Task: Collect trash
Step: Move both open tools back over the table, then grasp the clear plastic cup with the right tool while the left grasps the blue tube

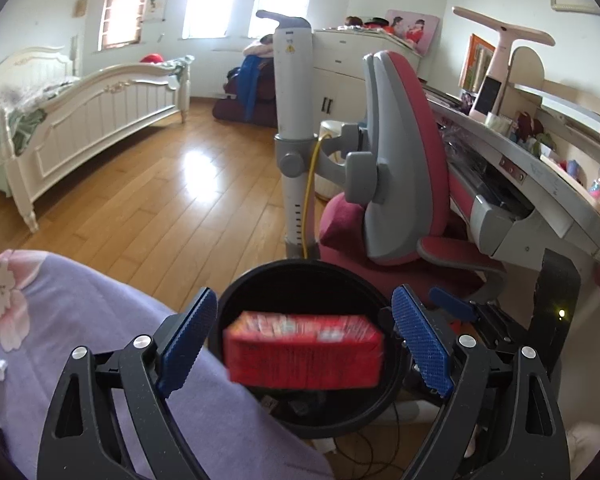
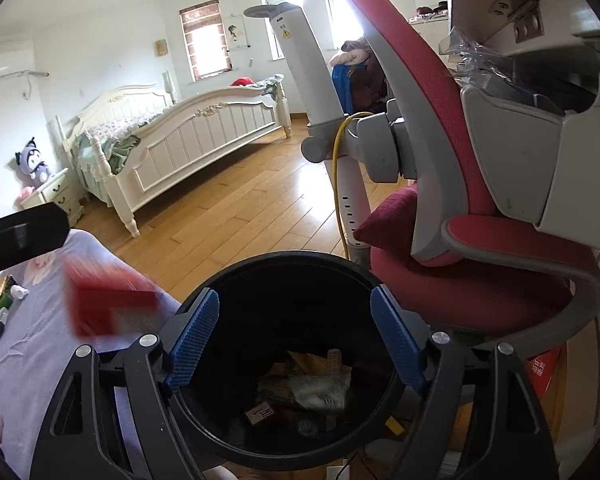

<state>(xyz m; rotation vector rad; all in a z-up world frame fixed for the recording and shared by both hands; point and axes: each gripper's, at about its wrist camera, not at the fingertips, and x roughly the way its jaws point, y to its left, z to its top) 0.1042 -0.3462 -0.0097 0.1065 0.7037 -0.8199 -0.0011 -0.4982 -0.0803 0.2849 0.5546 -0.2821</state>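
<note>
A red box [image 1: 303, 350], blurred by motion, hangs in the air between the open fingers of my left gripper [image 1: 303, 344], touching neither pad, above the mouth of a black round trash bin [image 1: 236, 288]. In the right wrist view the same red box [image 2: 108, 304] shows blurred at the left, beside the bin's rim [image 2: 284, 258]. My right gripper [image 2: 296, 344] is open and empty over the bin, which holds crumpled wrappers [image 2: 312, 388] and a small brown box [image 2: 260, 414]. The left gripper's body [image 2: 20, 236] shows at the left edge.
A lilac flowered bedspread [image 1: 100, 340] with small items [image 2: 4, 304] lies left of the bin. A pink and grey chair [image 1: 404, 168] and a cluttered desk [image 1: 540, 168] stand to the right. A white pole stand [image 1: 294, 80] rises behind the bin. A white bed [image 1: 80, 120] stands across the wooden floor.
</note>
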